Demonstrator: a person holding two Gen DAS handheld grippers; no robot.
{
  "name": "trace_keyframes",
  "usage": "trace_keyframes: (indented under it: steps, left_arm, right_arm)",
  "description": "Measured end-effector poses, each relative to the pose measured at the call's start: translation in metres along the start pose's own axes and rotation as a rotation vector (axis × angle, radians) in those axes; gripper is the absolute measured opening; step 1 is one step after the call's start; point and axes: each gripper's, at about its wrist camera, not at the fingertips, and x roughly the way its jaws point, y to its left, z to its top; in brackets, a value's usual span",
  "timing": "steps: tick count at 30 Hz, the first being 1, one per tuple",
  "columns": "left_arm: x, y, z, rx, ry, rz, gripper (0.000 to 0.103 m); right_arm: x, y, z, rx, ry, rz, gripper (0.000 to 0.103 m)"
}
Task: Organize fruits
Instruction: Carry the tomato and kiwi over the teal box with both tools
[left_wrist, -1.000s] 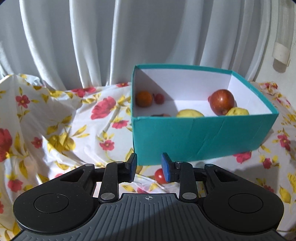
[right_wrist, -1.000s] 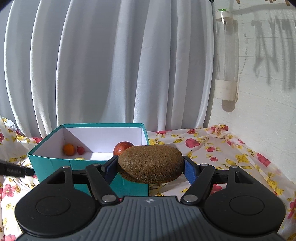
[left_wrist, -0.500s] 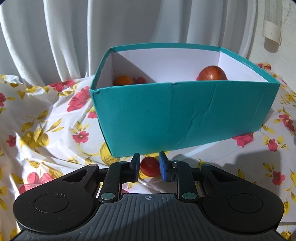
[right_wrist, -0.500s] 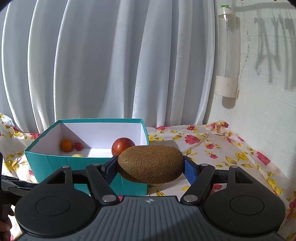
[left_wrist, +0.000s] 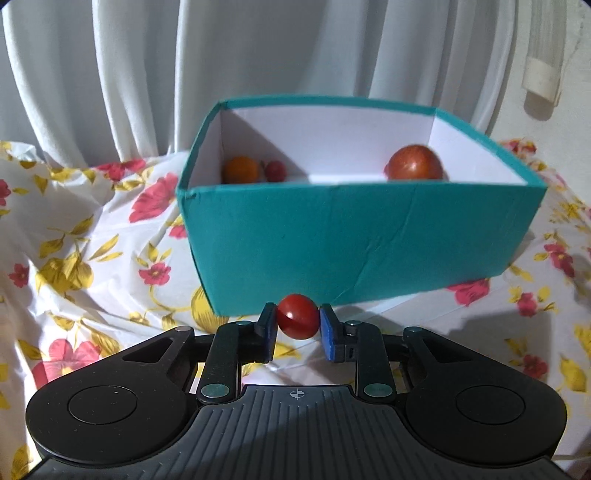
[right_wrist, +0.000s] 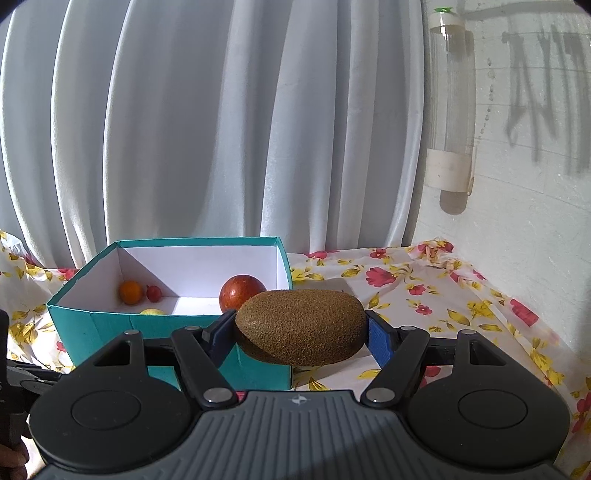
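Teal box (left_wrist: 354, 240) — open-topped, white inside, standing on the table's floral cloth (left_wrist: 92, 240) before a white curtain (right_wrist: 221, 129).

Contents: small orange fruit (left_wrist: 240, 170) and small red fruit (left_wrist: 275, 169), side by side in the far left corner; large red-brown fruit (left_wrist: 414, 162) toward the right side; a yellow-green fruit (right_wrist: 152, 311), only its top showing over the near wall in the right wrist view.

Outside the box: cherry tomato (left_wrist: 297, 321) — clamped between the blue pads of the left tool (left_wrist: 297, 325), just in front of the box's near wall. Kiwi (right_wrist: 301, 326) — gripped lengthwise by the right tool (right_wrist: 301, 332), beside the box's near right corner.
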Motion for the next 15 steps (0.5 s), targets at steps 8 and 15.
trace_keyframes:
  steps: [8, 15]
  left_arm:
    - [-0.047, -0.019, 0.072, 0.018, -0.102, 0.069, 0.028]
    - [-0.059, -0.027, 0.109, 0.0, -0.168, 0.128, 0.028]
  right_arm:
    - [-0.005, 0.0, 0.005, 0.009, -0.039, 0.02, 0.072]
    - [-0.009, 0.002, 0.012, 0.011, -0.076, 0.041, 0.072]
